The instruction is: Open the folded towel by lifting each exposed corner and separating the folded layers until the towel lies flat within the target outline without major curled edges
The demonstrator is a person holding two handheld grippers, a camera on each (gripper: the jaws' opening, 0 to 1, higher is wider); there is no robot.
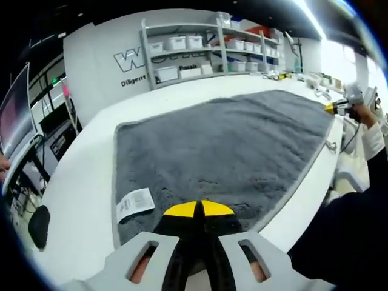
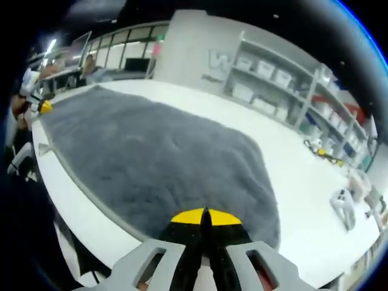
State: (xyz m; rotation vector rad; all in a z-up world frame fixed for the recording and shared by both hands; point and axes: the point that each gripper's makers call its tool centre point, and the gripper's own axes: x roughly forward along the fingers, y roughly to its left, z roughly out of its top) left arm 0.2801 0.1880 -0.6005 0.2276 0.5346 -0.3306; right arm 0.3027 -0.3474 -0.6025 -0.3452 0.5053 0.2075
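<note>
Towel position: the grey towel (image 1: 224, 145) lies spread in a single layer on the white table (image 1: 79, 182), its near edge along the table edge closest to the person.
Left gripper: the left gripper (image 1: 198, 210) sits at one near corner region of the towel; its yellow-tipped jaws are closed together over the towel's near hem, and it looks pinched on the fabric, though the contact itself is hidden under the tips.
Right gripper: the right gripper (image 2: 205, 216) sits at the opposite near corner; its jaws are likewise pressed together at the towel (image 2: 151, 157) edge, apparently nipping the hem.
Towel from the tools: from each gripper the cloth runs forward and away across the table, and sideways toward the other gripper.
Long axis: the towel's long side runs along the near table edge, from one gripper to the other; the short side points away toward the shelves (image 1: 212, 48).
Nearer hand: each gripper has its own corner; the label (image 1: 134, 204) lies just beside the left gripper, so that corner falls to the left.
Other gripper seen: the right one shows far off at the towel's distant end (image 1: 337, 107) in the left gripper view.
Flatness: no fold layers visible; the surface looks flat, with slight ripples.
Judgement: the unfolding seems nearly finished; what remains is likely a tug outward along the long axis to settle the edges.
</note>
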